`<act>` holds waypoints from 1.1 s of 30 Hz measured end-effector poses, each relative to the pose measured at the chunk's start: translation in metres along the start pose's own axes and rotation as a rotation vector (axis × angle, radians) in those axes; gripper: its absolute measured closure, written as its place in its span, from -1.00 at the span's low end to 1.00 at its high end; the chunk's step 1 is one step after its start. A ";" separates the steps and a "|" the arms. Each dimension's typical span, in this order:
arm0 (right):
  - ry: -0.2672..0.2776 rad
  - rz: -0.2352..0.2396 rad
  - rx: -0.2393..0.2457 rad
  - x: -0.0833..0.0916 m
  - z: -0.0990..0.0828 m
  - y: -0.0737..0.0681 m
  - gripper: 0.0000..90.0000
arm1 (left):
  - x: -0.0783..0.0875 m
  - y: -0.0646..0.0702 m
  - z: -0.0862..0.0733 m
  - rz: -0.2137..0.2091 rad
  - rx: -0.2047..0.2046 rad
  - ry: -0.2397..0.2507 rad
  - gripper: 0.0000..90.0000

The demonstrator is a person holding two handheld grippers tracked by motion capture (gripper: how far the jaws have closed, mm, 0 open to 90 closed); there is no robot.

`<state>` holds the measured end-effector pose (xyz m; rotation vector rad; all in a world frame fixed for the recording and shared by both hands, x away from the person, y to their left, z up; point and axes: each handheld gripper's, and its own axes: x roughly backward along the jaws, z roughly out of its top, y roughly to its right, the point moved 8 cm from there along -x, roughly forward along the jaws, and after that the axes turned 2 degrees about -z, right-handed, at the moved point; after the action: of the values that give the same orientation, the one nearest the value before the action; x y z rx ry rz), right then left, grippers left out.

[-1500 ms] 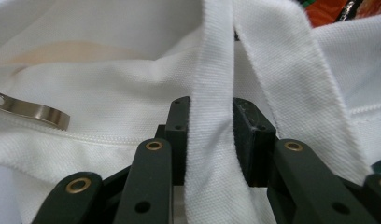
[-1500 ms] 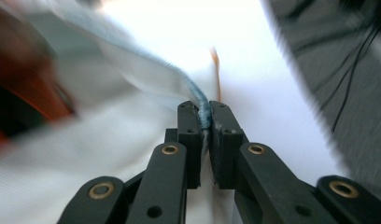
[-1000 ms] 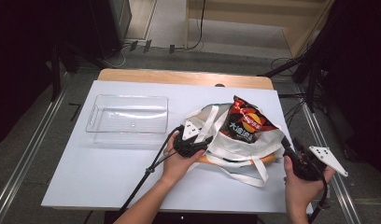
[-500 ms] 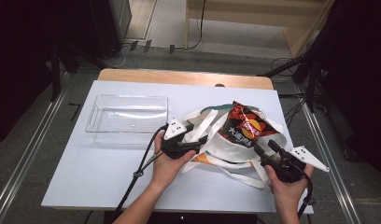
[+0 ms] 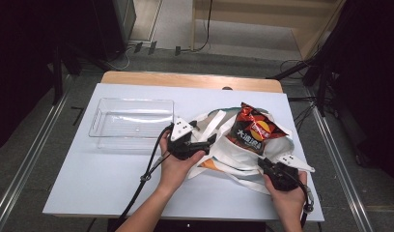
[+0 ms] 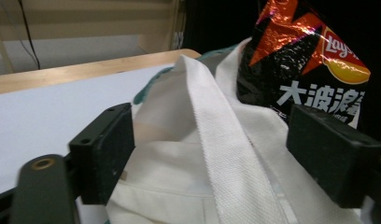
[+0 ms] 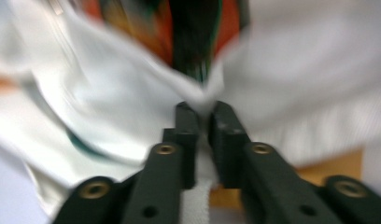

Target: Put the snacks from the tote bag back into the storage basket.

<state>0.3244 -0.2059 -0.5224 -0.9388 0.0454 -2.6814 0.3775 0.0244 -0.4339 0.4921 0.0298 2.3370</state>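
A white canvas tote bag [image 5: 243, 153] lies on the white table with a red and black chip bag [image 5: 253, 128] sticking out of its mouth. My left gripper [image 5: 210, 143] is at the bag's left edge, its jaws wide apart around the bag's rim and a white strap [image 6: 221, 144]; the chip bag [image 6: 314, 65] stands just beyond. My right gripper [image 5: 262, 163] is at the bag's near right side, shut on a pinch of the white bag fabric [image 7: 203, 106], with a strap running down between its jaws.
A clear plastic tray [image 5: 131, 118] sits empty at the left of the table [image 5: 89, 179]. A wooden strip [image 5: 195, 80] runs along the far edge. Black cables trail from both grippers toward the near edge.
My right gripper has moved left and in from the table's right side and has shut on the bag's fabric. My left gripper has shifted slightly left at the bag's rim.
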 end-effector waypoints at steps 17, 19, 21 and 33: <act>0.356 0.052 0.068 0.038 0.057 -0.037 0.88 | -0.024 0.014 -0.026 -0.087 0.010 -0.165 0.42; 0.326 0.037 0.074 0.024 0.057 -0.039 0.94 | -0.025 0.017 -0.026 -0.112 0.017 -0.165 0.57; 0.252 0.033 0.071 0.007 0.049 -0.038 1.00 | -0.024 0.019 -0.024 -0.126 0.023 -0.160 0.62; -0.008 0.068 0.036 -0.026 0.008 -0.039 1.00 | -0.041 -0.004 0.028 -0.101 0.096 -0.020 0.83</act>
<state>0.3383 -0.1603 -0.5266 -0.9208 0.0264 -2.6077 0.4175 -0.0033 -0.4223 0.5486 0.1550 2.2394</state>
